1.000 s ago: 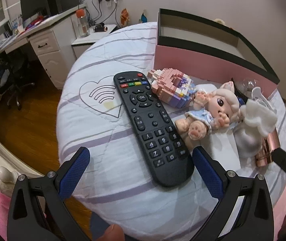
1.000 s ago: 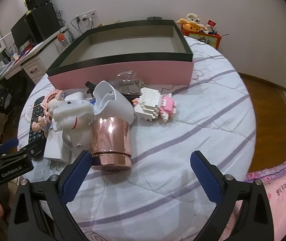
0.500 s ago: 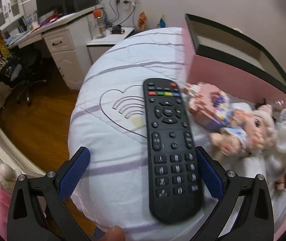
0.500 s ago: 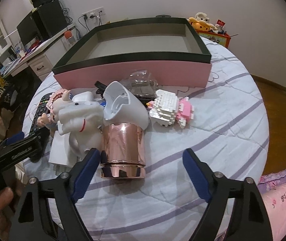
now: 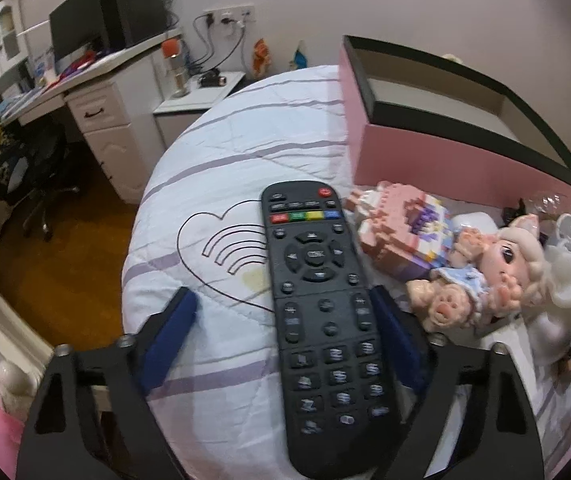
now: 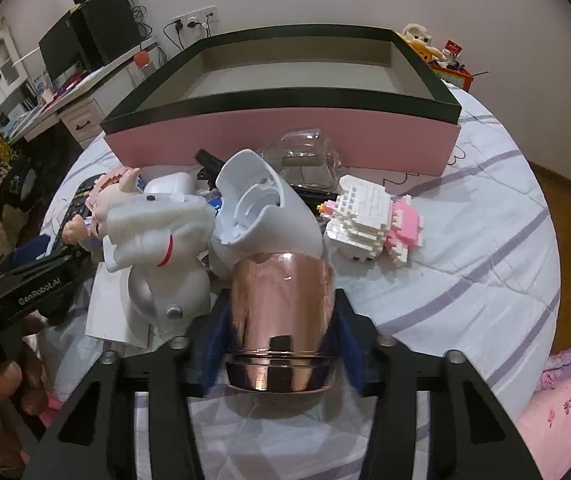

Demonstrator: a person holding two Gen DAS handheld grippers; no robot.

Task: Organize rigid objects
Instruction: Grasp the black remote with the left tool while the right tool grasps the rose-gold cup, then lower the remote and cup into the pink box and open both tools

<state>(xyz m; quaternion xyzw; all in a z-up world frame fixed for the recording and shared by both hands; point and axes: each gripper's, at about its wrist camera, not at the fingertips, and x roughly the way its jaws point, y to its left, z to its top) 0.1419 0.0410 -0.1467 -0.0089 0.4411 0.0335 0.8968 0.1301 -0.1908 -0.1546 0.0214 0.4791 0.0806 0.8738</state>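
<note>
Right wrist view: shiny rose-gold metal cylinder cup (image 6: 283, 316), lying on the striped white quilt (image 6: 465, 292), now sits between my right gripper (image 6: 281, 338) pads; jaws just closing, pinching it. Left gripper (image 5: 285, 336) has been narrowing around the black remote control (image 5: 325, 320), left pad not touching. Pink open box (image 6: 285, 140) behind awaits both.

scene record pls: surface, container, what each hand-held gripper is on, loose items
surface: round bed with striped white sheet
container: pink box with black rim, open, nothing visible inside
left hand-held gripper: jaws just been closing, remote between them; right pad at its edge, left pad clear
right hand-held gripper: jaws just been closing, pads against the copper-coloured cup
loose items: doll, pink brick model, white brick model, white horse toy
</note>
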